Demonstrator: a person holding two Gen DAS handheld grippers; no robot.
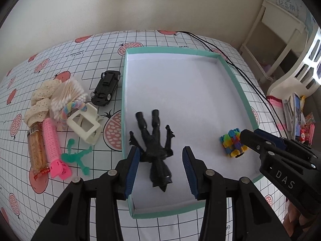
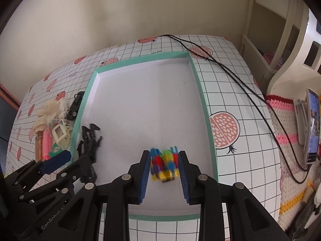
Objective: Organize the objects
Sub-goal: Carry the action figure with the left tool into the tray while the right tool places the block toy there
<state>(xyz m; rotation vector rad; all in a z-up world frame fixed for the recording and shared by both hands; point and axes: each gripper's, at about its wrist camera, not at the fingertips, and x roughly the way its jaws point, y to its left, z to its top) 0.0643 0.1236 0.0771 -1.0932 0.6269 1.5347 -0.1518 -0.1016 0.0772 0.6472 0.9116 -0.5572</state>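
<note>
A shallow box with a teal rim (image 1: 236,76) (image 2: 202,100) and white floor lies on the table. A black action figure (image 1: 155,142) (image 2: 90,140) lies flat on the box floor near its left wall. My left gripper (image 1: 160,166) is open, its jaws wide on either side of the figure, not touching it. A multicoloured block toy (image 1: 232,142) (image 2: 164,164) sits on the box floor near the right wall, blurred in the right wrist view. My right gripper (image 2: 164,170) is open, its blue pads (image 2: 145,172) close on either side of the toy.
Left of the box lie a black toy car (image 1: 105,88), cotton swabs (image 1: 67,94), a lace band (image 1: 40,102), a cream clip (image 1: 85,124), a pink roller (image 1: 53,142), a snack bar (image 1: 37,148) and a green figure (image 1: 77,156). Black cables (image 2: 236,76) cross the table's right side.
</note>
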